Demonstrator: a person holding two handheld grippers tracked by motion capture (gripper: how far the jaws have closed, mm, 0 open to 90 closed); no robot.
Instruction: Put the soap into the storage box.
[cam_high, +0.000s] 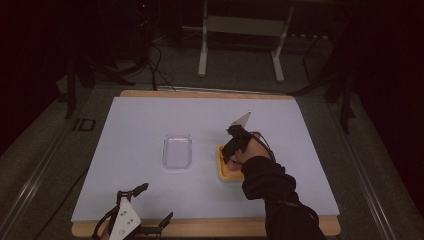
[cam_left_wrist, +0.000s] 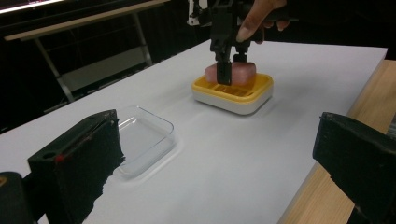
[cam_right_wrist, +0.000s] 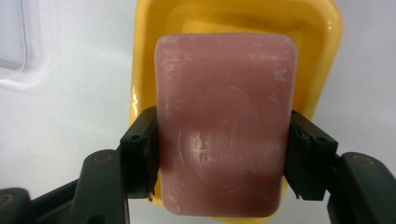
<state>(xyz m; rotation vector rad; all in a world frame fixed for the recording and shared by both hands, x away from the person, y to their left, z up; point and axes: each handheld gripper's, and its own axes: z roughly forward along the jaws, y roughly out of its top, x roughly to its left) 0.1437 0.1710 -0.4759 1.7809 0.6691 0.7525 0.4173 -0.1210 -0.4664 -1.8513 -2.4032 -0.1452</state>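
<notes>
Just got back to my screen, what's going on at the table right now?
The right gripper is shut on a pink soap bar, gripping its two long sides, right over the yellow soap dish. From the left gripper view the bar sits low on the dish or just above it; I cannot tell if it touches. The left gripper hangs open by the table's near edge, holding nothing. A clear lid lies beside the dish.

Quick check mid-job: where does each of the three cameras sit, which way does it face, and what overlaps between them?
High view: above the person's side, facing forward and down on the table; a sleeved forearm, right gripper, left gripper.
Left gripper view: low at the near edge, between open jaws, facing the clear lid and soap dish.
Right gripper view: straight down on the pink soap, its jaws clamping it.
Shared: all three show the yellow dish.
</notes>
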